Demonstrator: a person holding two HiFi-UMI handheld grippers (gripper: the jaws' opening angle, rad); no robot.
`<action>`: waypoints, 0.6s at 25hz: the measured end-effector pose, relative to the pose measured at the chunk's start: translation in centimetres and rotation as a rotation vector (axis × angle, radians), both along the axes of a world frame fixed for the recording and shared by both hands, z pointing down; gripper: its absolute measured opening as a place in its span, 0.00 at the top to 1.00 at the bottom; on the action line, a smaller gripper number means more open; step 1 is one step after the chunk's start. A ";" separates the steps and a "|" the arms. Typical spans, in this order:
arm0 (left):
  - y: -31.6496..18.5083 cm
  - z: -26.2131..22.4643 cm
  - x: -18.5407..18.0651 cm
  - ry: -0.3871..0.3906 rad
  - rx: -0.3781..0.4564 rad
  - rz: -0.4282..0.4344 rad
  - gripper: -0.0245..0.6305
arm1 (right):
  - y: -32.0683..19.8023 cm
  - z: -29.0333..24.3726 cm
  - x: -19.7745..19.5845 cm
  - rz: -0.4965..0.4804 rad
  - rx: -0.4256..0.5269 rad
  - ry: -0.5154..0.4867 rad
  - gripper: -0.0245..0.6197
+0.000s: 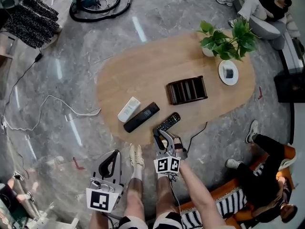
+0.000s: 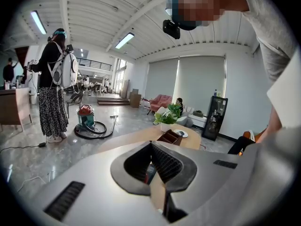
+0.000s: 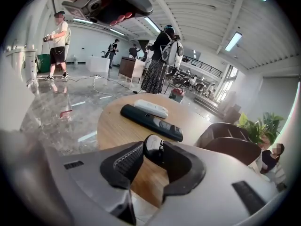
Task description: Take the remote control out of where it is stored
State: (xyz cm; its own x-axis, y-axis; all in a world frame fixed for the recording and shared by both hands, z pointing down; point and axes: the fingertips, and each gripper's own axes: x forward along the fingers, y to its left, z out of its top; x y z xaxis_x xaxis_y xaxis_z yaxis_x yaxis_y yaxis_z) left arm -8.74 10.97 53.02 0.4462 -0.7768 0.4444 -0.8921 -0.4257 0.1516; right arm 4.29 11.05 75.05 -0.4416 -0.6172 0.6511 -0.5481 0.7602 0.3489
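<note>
Pale wood-grain table (image 1: pixel 143 70), white remote (image 1: pixel 129 109), long black remote (image 1: pixel 141 117), dark brown holder (image 1: pixel 187 90), grey marbled floor (image 1: pixel 190 13)

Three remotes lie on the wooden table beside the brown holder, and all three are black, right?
Not quite. Three remotes lie on the wooden table beside the brown holder, but only the long remote and the keypad remote are black; the third remote is white. The head view shows it.

Head view: high above the oval table (image 1: pixel 133 75), off its near edge, aimed steeply down, whole top in frame. Left gripper (image 1: pixel 114 153) cam: low, back from that near edge, facing across to the plant (image 2: pixel 168 114). Right gripper (image 1: pixel 160 134) cam: at the edge, v. close, skimming the top. All 3 share table + dark holder (image 1: pixel 187 89).
</note>
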 end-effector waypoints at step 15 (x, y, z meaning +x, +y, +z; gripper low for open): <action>0.7 1.2 -0.9 -0.002 -0.015 -0.005 0.95 | 0.6 2.4 -0.3 -0.018 -0.009 0.033 0.78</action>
State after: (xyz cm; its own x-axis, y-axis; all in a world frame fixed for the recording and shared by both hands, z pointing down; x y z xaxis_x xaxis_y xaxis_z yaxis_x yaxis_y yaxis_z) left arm -9.60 11.70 54.22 0.4413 -0.7721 0.4573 -0.8946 -0.4188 0.1560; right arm 3.99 11.65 77.40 -0.4309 -0.6035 0.6709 -0.5222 0.7731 0.3601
